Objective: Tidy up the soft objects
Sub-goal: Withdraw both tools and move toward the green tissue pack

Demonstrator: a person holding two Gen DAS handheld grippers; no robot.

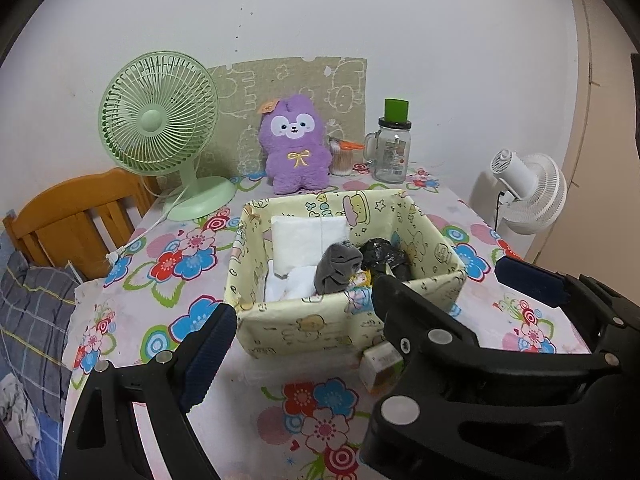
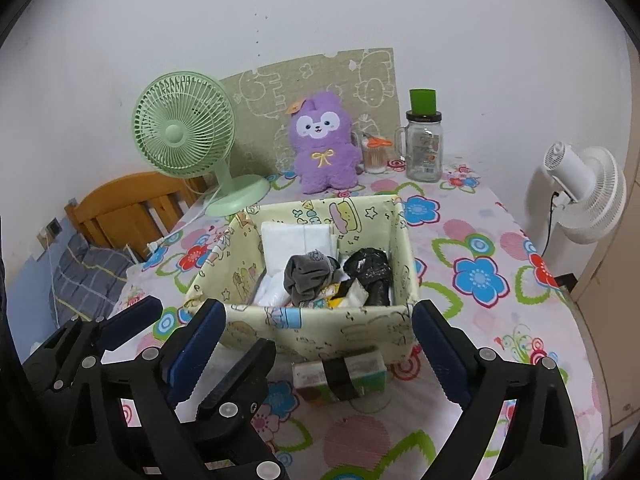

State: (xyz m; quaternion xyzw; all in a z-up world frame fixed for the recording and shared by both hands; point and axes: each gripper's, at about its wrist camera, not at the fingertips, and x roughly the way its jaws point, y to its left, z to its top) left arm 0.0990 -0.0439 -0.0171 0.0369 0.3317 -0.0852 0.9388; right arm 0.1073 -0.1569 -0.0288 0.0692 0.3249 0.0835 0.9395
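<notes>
A yellow fabric storage box (image 1: 304,326) (image 2: 316,326) stands mid-table. Inside lie a white folded pad (image 1: 308,236) (image 2: 296,240), a grey sock (image 1: 338,266) (image 2: 310,276), a black bundle (image 1: 384,258) (image 2: 368,270) and white cloth (image 1: 292,284). A purple plush toy (image 1: 296,148) (image 2: 324,144) sits upright behind the box. My left gripper (image 1: 376,308) is open and empty, just in front of the box. My right gripper (image 2: 316,352) is open and empty, its fingers flanking the box's near wall. The right gripper's arm crosses the left wrist view at lower right.
A green desk fan (image 1: 160,128) (image 2: 188,136) stands back left. A glass jar with green lid (image 1: 392,148) (image 2: 424,144) and a toothpick holder (image 1: 340,158) stand back right. A small carton (image 2: 340,376) (image 1: 380,366) lies before the box. A white fan (image 1: 528,192) stands beyond the table's right edge; a wooden chair (image 1: 76,216) on the left.
</notes>
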